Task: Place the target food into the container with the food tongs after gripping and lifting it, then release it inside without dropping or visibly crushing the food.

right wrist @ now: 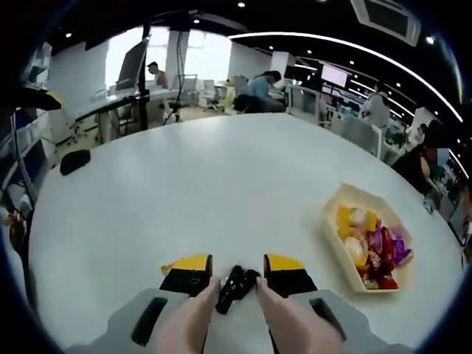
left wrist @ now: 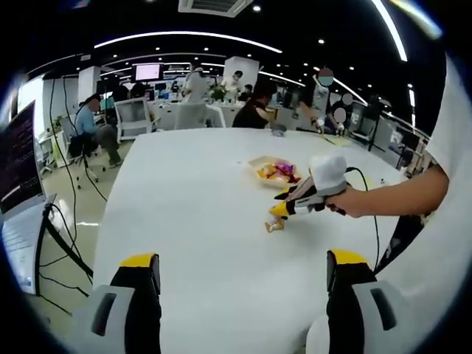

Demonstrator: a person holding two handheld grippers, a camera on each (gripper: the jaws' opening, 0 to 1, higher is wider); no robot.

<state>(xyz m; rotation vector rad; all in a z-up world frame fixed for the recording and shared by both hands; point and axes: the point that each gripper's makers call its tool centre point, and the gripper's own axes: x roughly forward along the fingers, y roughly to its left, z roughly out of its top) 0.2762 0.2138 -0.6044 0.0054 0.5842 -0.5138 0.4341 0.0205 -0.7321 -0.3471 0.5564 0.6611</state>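
Observation:
My right gripper (right wrist: 236,267) is shut on pale food tongs (right wrist: 193,321), whose two arms run up between its yellow-tipped jaws. The tong tips pinch a small dark food piece (right wrist: 234,284) low over the white table (right wrist: 199,192). The beige tray container (right wrist: 333,210), with several bright wrapped sweets in it, lies to the right and a little ahead. In the left gripper view a hand holds the right gripper (left wrist: 284,210) with a small tan-brown bit (left wrist: 274,225) at its tip, just short of the container (left wrist: 258,164). My left gripper (left wrist: 243,274) stands open near the table edge, nothing between its jaws.
A black mouse-like object (right wrist: 74,161) lies at the table's far left. A laptop (left wrist: 18,192) on a stand and cables stand beside the table (left wrist: 184,214). A cable (left wrist: 369,193) trails from the right gripper. People sit at desks beyond.

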